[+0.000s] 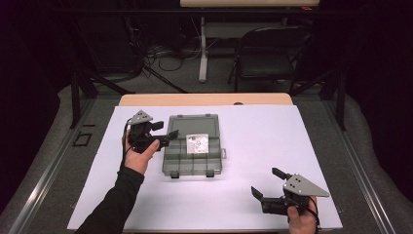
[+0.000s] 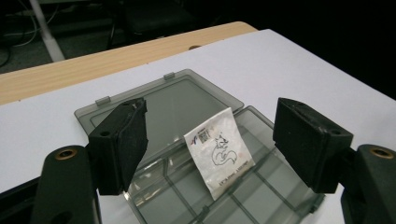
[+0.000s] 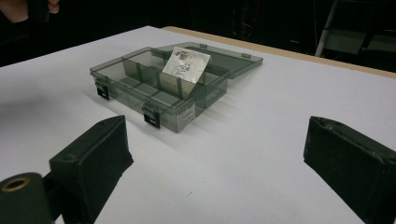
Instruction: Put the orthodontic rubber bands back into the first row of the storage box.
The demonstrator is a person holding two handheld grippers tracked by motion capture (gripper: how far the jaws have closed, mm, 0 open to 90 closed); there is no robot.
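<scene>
One small white paper packet [image 2: 219, 151] with a fox drawing leans inside the open smoky-grey plastic box [image 1: 192, 161]. The left gripper [image 1: 163, 139] sits beside it, jaws apart, holding nothing. The right gripper [image 1: 265, 183] waits, jaws apart. Next, probably shut the lid [image 2: 187, 100].

No readable words anywhere. On the white packet [image 2: 219, 151] leaning in the open grey box [image 2: 177, 186]: a line drawing of a fox-like animal, with a small dark square code and a tiny logo near its top corner, their lettering too small to make out. Same packet [image 3: 186, 63] in the right gripper view: only faint blue scribble and a dark code patch. On the box's front wall [image 3: 187, 114], a small pale label, print too fine to read. Nothing legible on the white tabletop [image 1: 253, 146].
</scene>
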